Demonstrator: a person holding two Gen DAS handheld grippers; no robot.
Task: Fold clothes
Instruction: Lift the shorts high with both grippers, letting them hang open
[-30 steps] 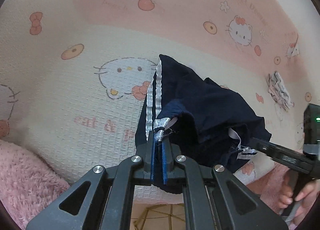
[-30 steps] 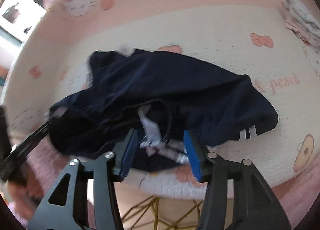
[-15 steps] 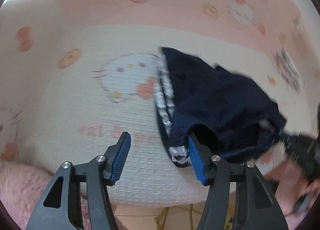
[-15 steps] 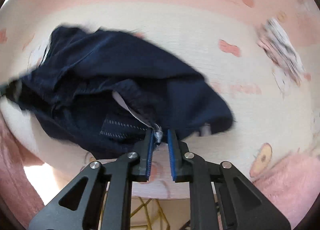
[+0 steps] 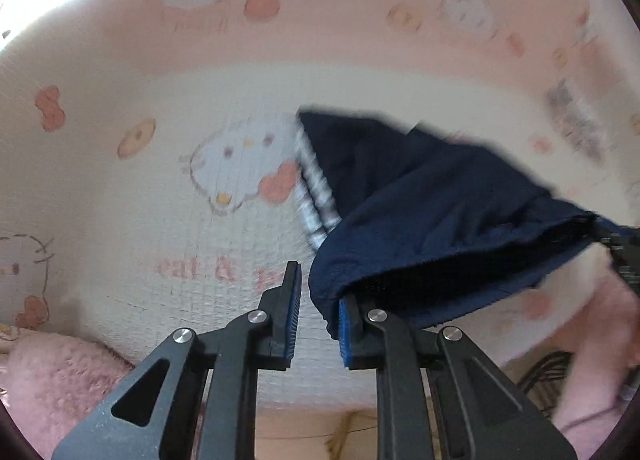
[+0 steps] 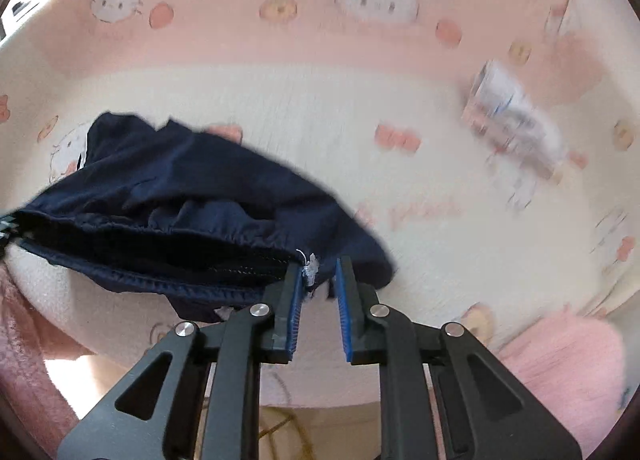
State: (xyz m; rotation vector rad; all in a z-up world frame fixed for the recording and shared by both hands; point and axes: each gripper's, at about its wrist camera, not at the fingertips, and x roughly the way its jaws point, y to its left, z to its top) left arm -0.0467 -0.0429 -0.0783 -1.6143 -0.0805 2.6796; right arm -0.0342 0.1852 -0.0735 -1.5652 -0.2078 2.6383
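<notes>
Navy shorts (image 5: 440, 211) with white side stripes (image 5: 316, 187) lie bunched on the bed, their waistband pulled taut between both grippers. My left gripper (image 5: 318, 292) stands part open near the bed's front edge. The waistband's end drapes over its right finger (image 5: 345, 320), and bare sheet shows between the pads. In the right wrist view the shorts (image 6: 192, 187) stretch off to the left. My right gripper (image 6: 318, 272) pinches the waistband's other end, with a small white tag (image 6: 310, 266) at its tips. That gripper is a dark blur (image 5: 626, 260) at the far right of the left wrist view.
The bed carries a cream and pink cartoon-cat sheet (image 5: 160, 219). A folded printed garment (image 6: 512, 131) lies at the back right. Pink fluffy blankets sit at the front corners (image 5: 52, 372) (image 6: 568, 360). The bed's front edge runs just under both grippers.
The left gripper let go of the striped edge, opened wide, then narrowed beside the waistband. The right gripper closed on the waistband's end and pulled it right, stretching the shorts.
</notes>
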